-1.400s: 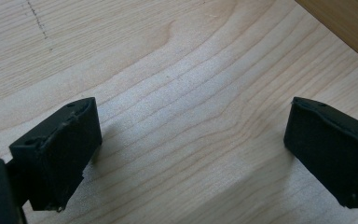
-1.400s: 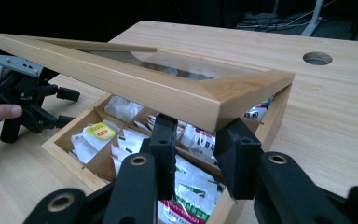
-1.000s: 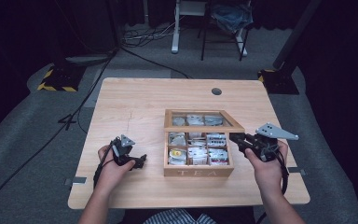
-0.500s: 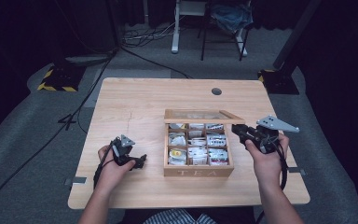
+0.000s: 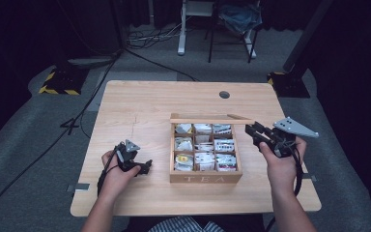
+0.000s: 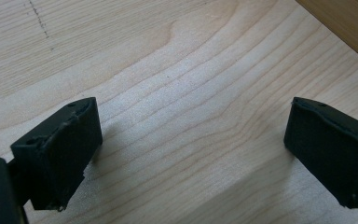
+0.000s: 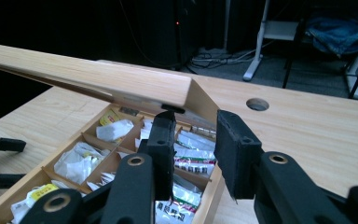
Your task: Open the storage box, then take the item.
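Lifting the lid of the wooden tea box

The right hand-held gripper (image 7: pixel 193 135), jaws parted with nothing between them, props the light wooden lid (image 7: pixel 98 81) from beneath its front edge; it should push up slowly toward the bench's far edge. The wooden box of tea bags (image 5: pixel 205 150) sits mid-bench; the left hand-held gripper (image 5: pixel 142 166) rests open near the front-left corner

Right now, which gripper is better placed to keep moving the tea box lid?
Right. The right gripper is at the lid's corner; the left gripper hangs open above bare table, beside the tea box.
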{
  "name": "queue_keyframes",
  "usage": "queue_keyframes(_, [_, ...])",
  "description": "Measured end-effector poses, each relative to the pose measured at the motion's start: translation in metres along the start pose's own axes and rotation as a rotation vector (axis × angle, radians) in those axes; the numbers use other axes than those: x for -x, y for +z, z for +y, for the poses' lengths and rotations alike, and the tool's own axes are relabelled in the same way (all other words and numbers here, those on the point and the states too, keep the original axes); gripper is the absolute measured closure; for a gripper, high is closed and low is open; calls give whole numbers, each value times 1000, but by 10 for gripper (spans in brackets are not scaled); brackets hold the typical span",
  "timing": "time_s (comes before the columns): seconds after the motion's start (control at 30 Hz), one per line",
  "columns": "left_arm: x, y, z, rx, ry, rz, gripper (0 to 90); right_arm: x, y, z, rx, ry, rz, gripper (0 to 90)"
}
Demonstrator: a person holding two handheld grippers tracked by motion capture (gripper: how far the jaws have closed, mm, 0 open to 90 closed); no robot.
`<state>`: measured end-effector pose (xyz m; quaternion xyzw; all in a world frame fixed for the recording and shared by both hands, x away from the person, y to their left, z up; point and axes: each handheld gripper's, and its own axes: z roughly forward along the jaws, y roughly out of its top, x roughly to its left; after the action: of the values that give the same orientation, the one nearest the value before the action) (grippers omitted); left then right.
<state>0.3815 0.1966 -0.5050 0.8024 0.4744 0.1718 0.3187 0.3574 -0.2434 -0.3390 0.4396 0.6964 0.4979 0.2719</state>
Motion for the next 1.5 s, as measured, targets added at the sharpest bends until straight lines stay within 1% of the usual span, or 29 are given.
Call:
queue_keyframes(0.03, [0,0,0,0,0,0,47,-1,-1,1,11,-11,-4,686])
queue_keyframes(0.17, [1,0,0,4,2,3,53,-4,-1,2,26,-30,-9,692])
queue_keyframes(0.2, [1,-1,0,6,7,1,67,-5,-1,3,26,-38,-7,697])
queue_keyframes(0.23, [1,-1,0,9,9,-3,87,-6,0,3,26,-49,-16,697])
queue_keyframes(0.33, [1,-4,2,1,2,-7,169,-7,0,2,33,-64,-25,697])
queue_keyframes(0.43, [1,-6,3,-12,24,-3,187,-7,0,2,33,-69,-24,697])
queue_keyframes(0.47, [1,-9,4,-13,21,-12,207,-6,0,2,35,-69,-23,697])
queue_keyframes(0.5, [1,-9,4,-13,21,-12,208,-6,0,2,36,-68,-21,698])
queue_keyframes(0.53, [1,-11,5,5,19,-20,217,-6,0,2,37,-69,-22,700])
queue_keyframes(0.57, [1,-13,6,10,13,-31,217,-6,0,2,37,-69,-22,700])
queue_keyframes(0.6, [1,-16,7,13,16,-39,228,-6,0,2,38,-70,-22,700])
queue_keyframes(0.67, [2,-21,10,24,22,-45,236,-7,0,3,42,-97,-33,700])
queue_keyframes(0.7, [4,-27,14,33,35,-56,246,-9,0,3,46,-126,-54,701])
queue_keyframes(0.73, [5,-29,16,50,33,-65,247,-10,0,3,47,-129,-58,701])
queue_keyframes(0.83, [6,-37,20,62,38,-82,254,-9,1,3,47,-128,-55,701])
queue_keyframes(0.87, [7,-40,21,71,46,-84,265,-8,1,3,48,-111,-43,701])
queue_keyframes(1.0, [11,-51,27,97,53,-102,270,-8,1,3,47,-114,-46,701])
queue_keyframes(1.03, [12,-55,29,108,63,-103,271,-8,0,3,47,-115,-46,701])
queue_keyframes(1.1, [14,-60,32,123,59,-118,277,-8,1,3,47,-111,-45,700])
queue_keyframes(1.13, [14,-63,33,125,69,-124,284,-8,1,3,47,-110,-43,701])
queue_keyframes(1.17, [16,-65,34,132,62,-131,288,-8,1,3,47,-108,-44,701])
queue_keyframes(1.27, [20,-71,38,139,76,-141,299,-8,0,2,46,-107,-43,701])
queue_keyframes(1.37, [24,-77,42,160,97,-150,301,-8,0,2,46,-106,-41,701])
queue_keyframes(1.43, [29,-82,45,173,103,-159,305,-8,0,2,47,-104,-41,701])
queue_keyframes(1.47, [29,-82,45,173,103,-159,305,-8,0,2,47,-104,-41,701])
queue_keyframes(1.5, [31,-83,46,178,114,-162,305,-8,0,2,47,-104,-42,701])
